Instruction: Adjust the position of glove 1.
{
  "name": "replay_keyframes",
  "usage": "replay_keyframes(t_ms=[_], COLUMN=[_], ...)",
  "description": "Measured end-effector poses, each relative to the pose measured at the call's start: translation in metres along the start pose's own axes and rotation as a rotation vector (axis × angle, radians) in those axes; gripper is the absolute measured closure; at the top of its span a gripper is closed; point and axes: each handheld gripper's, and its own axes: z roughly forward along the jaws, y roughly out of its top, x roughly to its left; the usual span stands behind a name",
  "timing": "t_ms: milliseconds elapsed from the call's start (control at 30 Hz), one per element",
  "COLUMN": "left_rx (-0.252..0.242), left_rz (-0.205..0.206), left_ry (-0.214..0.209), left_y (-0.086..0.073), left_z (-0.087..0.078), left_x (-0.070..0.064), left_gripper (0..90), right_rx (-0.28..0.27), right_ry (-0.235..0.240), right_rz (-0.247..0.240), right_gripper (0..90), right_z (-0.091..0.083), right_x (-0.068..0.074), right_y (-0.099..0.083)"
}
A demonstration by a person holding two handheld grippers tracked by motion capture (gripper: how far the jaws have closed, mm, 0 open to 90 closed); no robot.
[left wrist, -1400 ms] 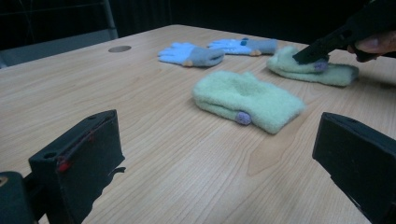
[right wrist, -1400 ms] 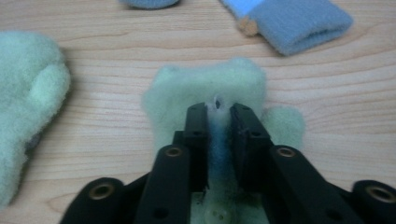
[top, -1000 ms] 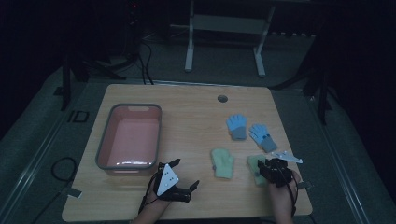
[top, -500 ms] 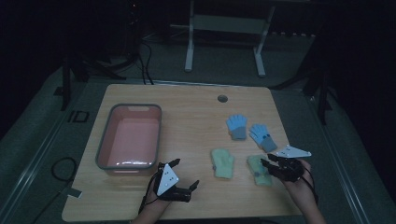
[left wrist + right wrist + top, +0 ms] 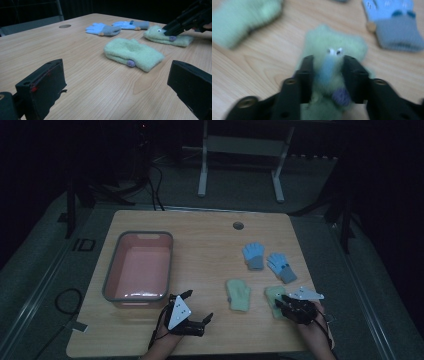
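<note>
Two green mittens lie at the table's front right: one [image 5: 238, 294] [image 5: 132, 52] lies free, while the other [image 5: 272, 295] [image 5: 332, 42], with googly eyes, is under my right gripper [image 5: 280, 302] [image 5: 328, 72]. Its jaws press on the mitten's fabric from both sides, shut on it. The left gripper view shows that gripper [image 5: 185, 21] tipped down onto this mitten [image 5: 157, 36]. My left gripper [image 5: 199, 305] [image 5: 117, 82] rests low at the front centre, open and empty, facing the free mitten. Two blue gloves [image 5: 253, 255] [image 5: 281, 266] lie farther back.
A pink basin [image 5: 111, 270] with a grey rim stands empty at the left of the table [image 5: 200, 235]. A round hole [image 5: 238, 225] sits near the far edge. A metal stand [image 5: 240, 145] is on the floor beyond.
My right hand swung out to the right, then came back left onto the eyed green mitten. The left gripper and the other gloves have stayed put.
</note>
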Motion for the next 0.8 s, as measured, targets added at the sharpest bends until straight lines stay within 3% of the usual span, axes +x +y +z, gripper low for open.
replay_keyframes(t_ms=[100, 233, 433, 467, 667, 800], left_rx=[0.001, 0.001, 0.000, 0.001, 0.001, 0.002], left_rz=[0.000, 0.002, -0.002, -0.003, -0.004, -0.003], left_ry=[-0.001, -0.002, 0.000, 0.000, -0.001, -0.002], left_y=[0.000, 0.000, 0.000, 0.000, 0.000, 0.000], left_z=[0.000, 0.000, 0.000, 0.000, 0.000, 0.000], left_x=[0.000, 0.000, 0.000, 0.000, 0.000, 0.000], left_gripper=[1.7, 1.7, 1.7, 1.7, 1.7, 1.7], right_rx=[-0.006, -0.013, -0.004, -0.021, -0.084, -0.128], right_ry=[-0.051, -0.105, -0.153, -0.161, -0.206, -0.207], right_rz=[-0.042, -0.045, 0.027, 0.058, 0.105, 0.143], right_gripper=[79.0, 83.9, 86.2, 86.2, 86.2, 86.2], right_z=[0.002, 0.004, 0.001, -0.004, -0.018, -0.028], right_x=[0.008, 0.016, 0.023, 0.026, 0.035, 0.042], right_y=[-0.001, -0.001, 0.006, 0.014, 0.041, 0.060])
